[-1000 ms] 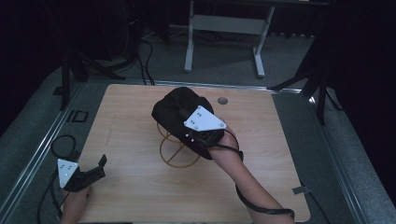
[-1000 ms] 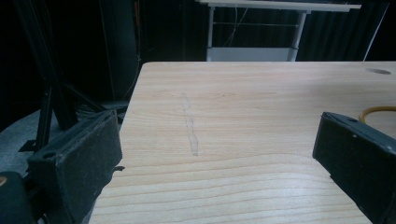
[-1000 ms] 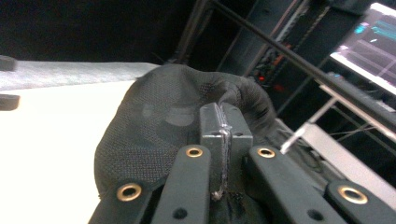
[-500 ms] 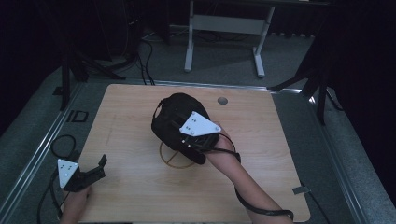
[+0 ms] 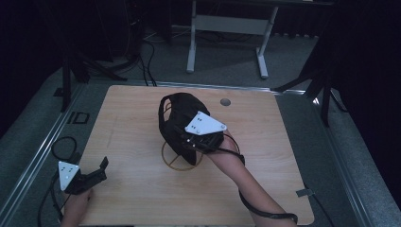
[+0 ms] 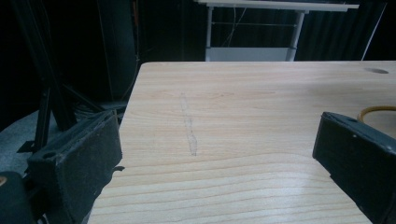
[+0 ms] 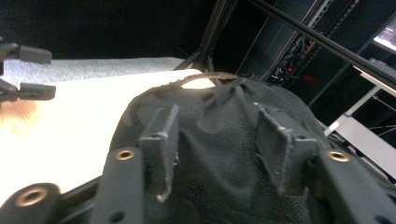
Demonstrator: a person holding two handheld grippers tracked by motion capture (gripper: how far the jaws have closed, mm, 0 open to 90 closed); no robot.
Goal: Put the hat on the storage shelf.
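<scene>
Above wooden ring [image 5: 171,162], black cap [image 5: 175,118], right gripper [image 7: 215,140] gripping

From my remote seat, the room was dim, with most of the walls lost in blackness. The worktop [image 5: 142,109] was a pale wood-grain slab with rounded corners and a small round grommet hole [image 5: 225,101] near its far edge. A faint pencil-like scratch [image 6: 189,126] ran across its surface. Grey carpet [image 5: 227,56] covered the floor around it. Beyond the far edge stood a light grey metal desk frame [image 5: 227,28] on two legs with flat feet. Black cables [image 5: 146,52] trailed over the carpet at the far left, beside dark stand legs [image 5: 71,71]. More dark stand legs [image 5: 321,85] stood at the right. A metal rail [image 5: 38,156] ran along the floor on the left side.
</scene>
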